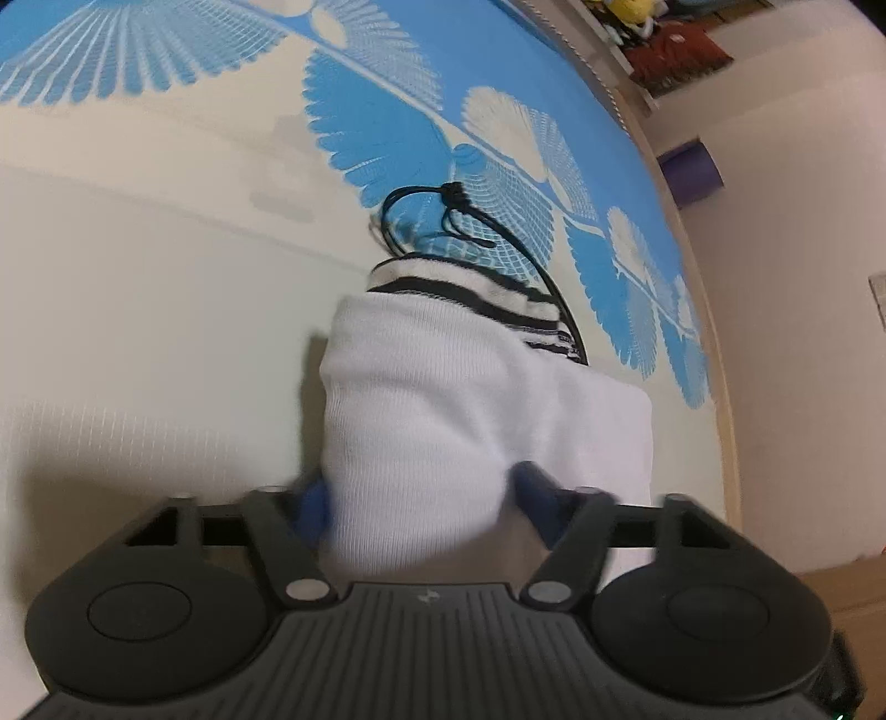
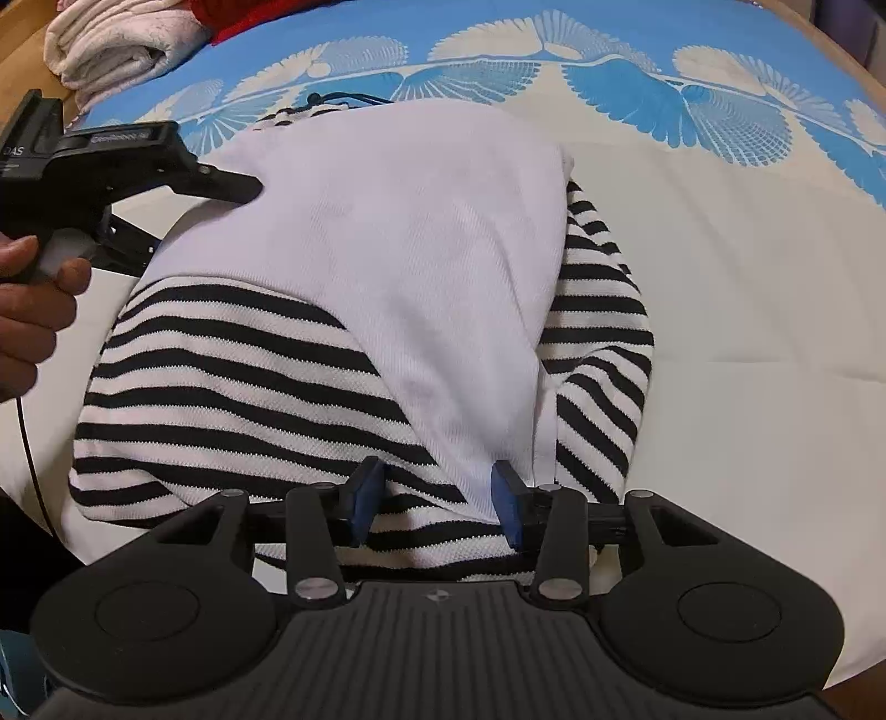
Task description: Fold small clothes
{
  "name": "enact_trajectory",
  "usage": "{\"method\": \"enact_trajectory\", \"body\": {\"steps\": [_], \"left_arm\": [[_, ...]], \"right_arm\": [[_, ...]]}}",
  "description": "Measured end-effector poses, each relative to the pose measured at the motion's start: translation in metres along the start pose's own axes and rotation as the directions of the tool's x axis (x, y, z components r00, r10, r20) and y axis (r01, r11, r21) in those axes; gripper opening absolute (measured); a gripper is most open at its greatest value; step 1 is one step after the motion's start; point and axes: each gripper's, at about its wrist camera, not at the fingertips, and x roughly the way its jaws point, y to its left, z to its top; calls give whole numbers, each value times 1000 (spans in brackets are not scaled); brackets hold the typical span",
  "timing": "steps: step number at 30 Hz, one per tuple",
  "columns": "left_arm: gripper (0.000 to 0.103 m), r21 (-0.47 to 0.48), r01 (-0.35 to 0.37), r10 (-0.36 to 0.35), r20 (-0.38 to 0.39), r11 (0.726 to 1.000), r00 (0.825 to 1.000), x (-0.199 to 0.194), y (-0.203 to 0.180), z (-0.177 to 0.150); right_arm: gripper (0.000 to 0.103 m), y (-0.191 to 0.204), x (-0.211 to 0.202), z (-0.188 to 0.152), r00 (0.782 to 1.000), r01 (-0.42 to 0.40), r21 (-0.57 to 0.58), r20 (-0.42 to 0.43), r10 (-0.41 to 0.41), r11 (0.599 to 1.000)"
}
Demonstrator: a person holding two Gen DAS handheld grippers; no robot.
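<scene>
A small black-and-white striped garment (image 2: 232,387) lies on the bed, with its white part (image 2: 421,232) folded over the stripes. A black drawstring (image 1: 443,216) pokes out at its far end. My left gripper (image 1: 426,504) has the white fabric (image 1: 470,399) bunched between its blue pads, which press on it from both sides. In the right wrist view, one of that gripper's fingers (image 2: 238,187) lies on the white part's left corner. My right gripper (image 2: 437,504) stands open over the near hem. The white tip and the stripes lie between its pads, untouched.
The bed cover (image 1: 387,138) is cream with blue fan patterns. Folded pale towels (image 2: 111,44) and a red cloth (image 2: 238,16) sit at the far left corner. A person's hand (image 2: 33,310) holds the left gripper. The bed's edge (image 1: 720,387) and a purple object (image 1: 692,171) are on the right.
</scene>
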Motion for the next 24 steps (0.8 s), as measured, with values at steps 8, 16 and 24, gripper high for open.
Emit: {"method": "enact_trajectory", "body": {"steps": [8, 16, 24], "left_arm": [[40, 183, -30, 11, 105, 983, 994, -81, -25, 14], [51, 151, -178, 152, 170, 972, 974, -149, 49, 45], [65, 267, -383, 299, 304, 884, 904, -214, 28, 23]], "right_arm": [[31, 32, 4, 23, 999, -36, 42, -34, 37, 998], [5, 119, 37, 47, 993, -110, -86, -56, 106, 990], [2, 135, 41, 57, 993, -118, -88, -36, 115, 989]]}}
